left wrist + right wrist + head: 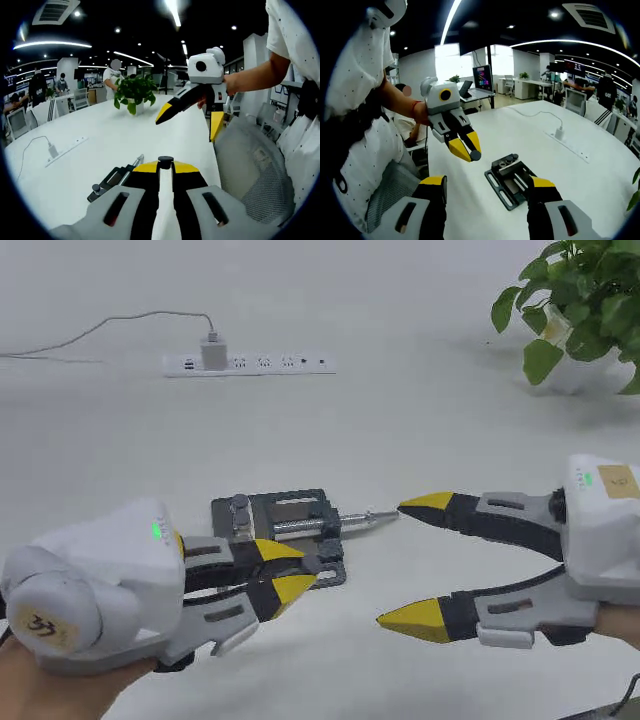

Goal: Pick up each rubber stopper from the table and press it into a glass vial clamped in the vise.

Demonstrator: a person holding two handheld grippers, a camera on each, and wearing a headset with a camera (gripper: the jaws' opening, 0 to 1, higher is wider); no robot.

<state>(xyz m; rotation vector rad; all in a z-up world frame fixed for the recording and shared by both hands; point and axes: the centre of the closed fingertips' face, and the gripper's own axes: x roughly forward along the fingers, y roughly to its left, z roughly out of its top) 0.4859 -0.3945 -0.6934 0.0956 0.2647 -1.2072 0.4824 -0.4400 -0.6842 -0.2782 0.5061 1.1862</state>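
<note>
Between the closed jaws of the left gripper [306, 568] sat a dark rubber stopper [313, 563], pinched at the yellow tips; the left gripper view showed the same stopper [165, 160] at the very end of its own jaws. Just beyond those tips the vise [283, 519] rested on the white bench [420, 430], and whether it held a vial could not be determined. The right gripper [415, 560] stood with its jaws spread wide and nothing between them, its upper tip near the end of the vise handle [368, 519]. Ahead of the right gripper, in its own view, the vise [512, 180] lay between the two open jaws, with the left gripper [469, 149] and stopper [475, 155] raised just beside it. Farther beyond both grippers lay a power strip [250, 363] and a potted plant [585, 310].
</note>
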